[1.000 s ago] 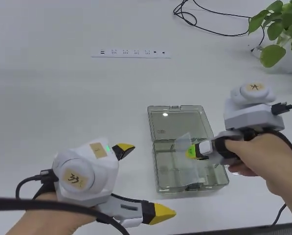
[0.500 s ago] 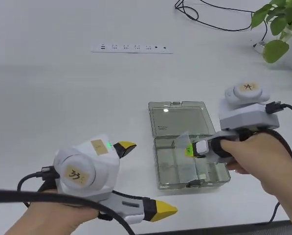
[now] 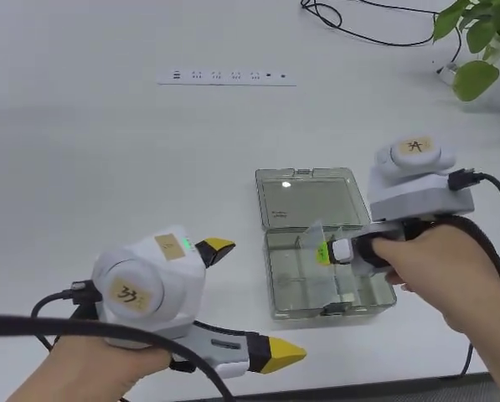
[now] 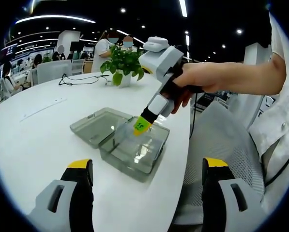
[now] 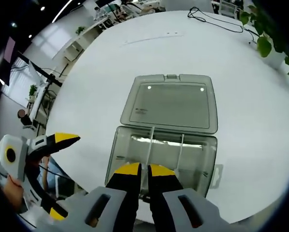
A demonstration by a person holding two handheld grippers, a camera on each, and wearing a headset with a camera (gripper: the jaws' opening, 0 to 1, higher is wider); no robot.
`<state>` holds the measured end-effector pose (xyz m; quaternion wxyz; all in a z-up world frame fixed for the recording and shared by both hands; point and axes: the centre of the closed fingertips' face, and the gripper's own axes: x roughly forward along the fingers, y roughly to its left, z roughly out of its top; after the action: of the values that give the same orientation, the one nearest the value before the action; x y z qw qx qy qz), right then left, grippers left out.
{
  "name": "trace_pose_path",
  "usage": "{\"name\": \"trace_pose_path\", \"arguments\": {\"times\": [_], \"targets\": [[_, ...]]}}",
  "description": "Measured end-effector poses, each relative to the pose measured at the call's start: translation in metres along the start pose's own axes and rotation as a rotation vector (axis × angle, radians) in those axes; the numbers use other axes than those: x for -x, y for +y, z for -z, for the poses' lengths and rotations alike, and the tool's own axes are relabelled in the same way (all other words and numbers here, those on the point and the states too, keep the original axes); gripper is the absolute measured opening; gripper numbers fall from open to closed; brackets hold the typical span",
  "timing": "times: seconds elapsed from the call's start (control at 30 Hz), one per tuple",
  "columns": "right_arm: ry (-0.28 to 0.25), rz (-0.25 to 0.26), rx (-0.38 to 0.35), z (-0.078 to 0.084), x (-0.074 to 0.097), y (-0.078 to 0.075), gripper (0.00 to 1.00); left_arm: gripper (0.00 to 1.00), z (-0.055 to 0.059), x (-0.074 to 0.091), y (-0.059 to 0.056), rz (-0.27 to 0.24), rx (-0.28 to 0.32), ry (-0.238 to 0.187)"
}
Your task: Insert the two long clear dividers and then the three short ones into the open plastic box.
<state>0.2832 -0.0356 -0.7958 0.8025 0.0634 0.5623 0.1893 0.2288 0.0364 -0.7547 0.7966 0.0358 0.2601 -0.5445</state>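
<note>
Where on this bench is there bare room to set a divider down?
Bare tabletop lies between the power strip and the left gripper, left of the box. Crowded: the box, where the right gripper holds a divider; cables and plant far right.

Bright, even light from above; the white desk (image 3: 107, 167) is near washed out in the head view. Shadows soft and faint. Two small glare spots on the box lid (image 5: 173, 104). Left gripper view: bright strip lights (image 4: 183, 7) overhead against dark. Both gripper views bend strongly toward the edges. The clear divider (image 5: 149, 145) is barely legible.
</note>
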Motion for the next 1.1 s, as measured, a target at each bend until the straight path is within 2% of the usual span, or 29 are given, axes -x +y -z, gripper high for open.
{"name": "trace_pose_path", "arguments": {"times": [0.2,0.23,0.43,1.1], "targets": [[0.008,0.035,0.096,0.001,-0.003,0.004,0.06,0.96,0.001,0.001,0.001,-0.004,0.002,0.001],[0.004,0.034,0.089,0.001,-0.003,0.005,0.06,0.96,0.001,0.001,0.001,-0.004,0.003,0.002],[0.011,0.053,0.18,0.0,-0.006,0.009,0.07,0.96,0.002,0.001,0.002,-0.007,0.006,0.001],[0.026,-0.024,0.143,0.01,-0.03,0.006,0.09,0.96,0.003,0.002,0.002,-0.012,0.006,0.009]]}}
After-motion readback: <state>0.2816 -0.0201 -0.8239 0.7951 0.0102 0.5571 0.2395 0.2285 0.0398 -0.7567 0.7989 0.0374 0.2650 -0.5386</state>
